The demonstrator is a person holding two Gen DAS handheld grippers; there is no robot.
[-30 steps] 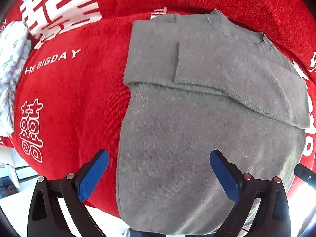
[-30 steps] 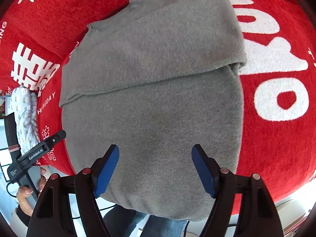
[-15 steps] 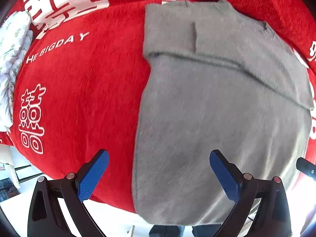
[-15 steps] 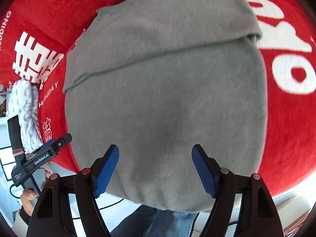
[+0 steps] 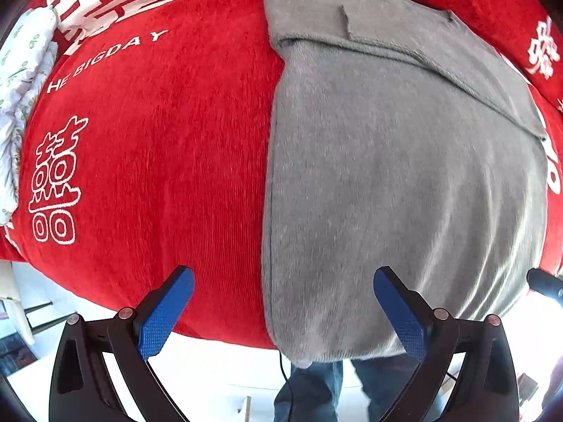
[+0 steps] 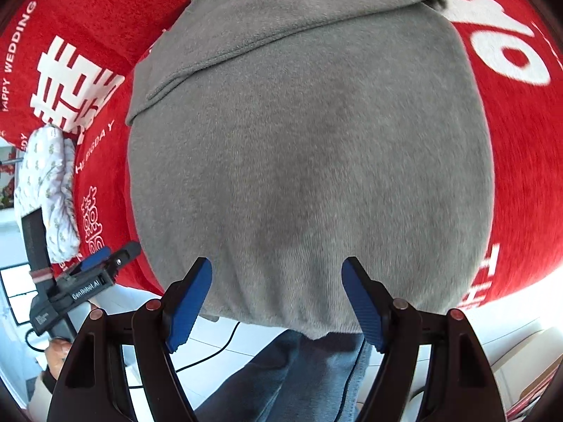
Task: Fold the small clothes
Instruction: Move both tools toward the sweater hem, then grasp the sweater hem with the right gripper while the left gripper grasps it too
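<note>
A grey knit sweater [image 5: 404, 176] lies flat on a red cloth-covered surface [image 5: 158, 158], sleeves folded across its chest near the far collar, its hem hanging over the near edge. It fills the right wrist view [image 6: 309, 158]. My left gripper [image 5: 281, 309] is open and empty, above the sweater's near left hem corner. My right gripper [image 6: 278, 302] is open and empty, above the middle of the hem. The left gripper also shows at the left of the right wrist view [image 6: 88, 277].
The red cloth carries white characters and lettering [image 5: 56, 183]. A folded white floral garment [image 5: 21, 88] lies at the far left, also in the right wrist view [image 6: 49, 190]. The person's jeans [image 6: 302, 379] and a cable are below the near edge.
Both grippers have drawn back toward the near edge and the sweater's hem, the left one also shifting left. Both stay open. The sweater has not moved.
</note>
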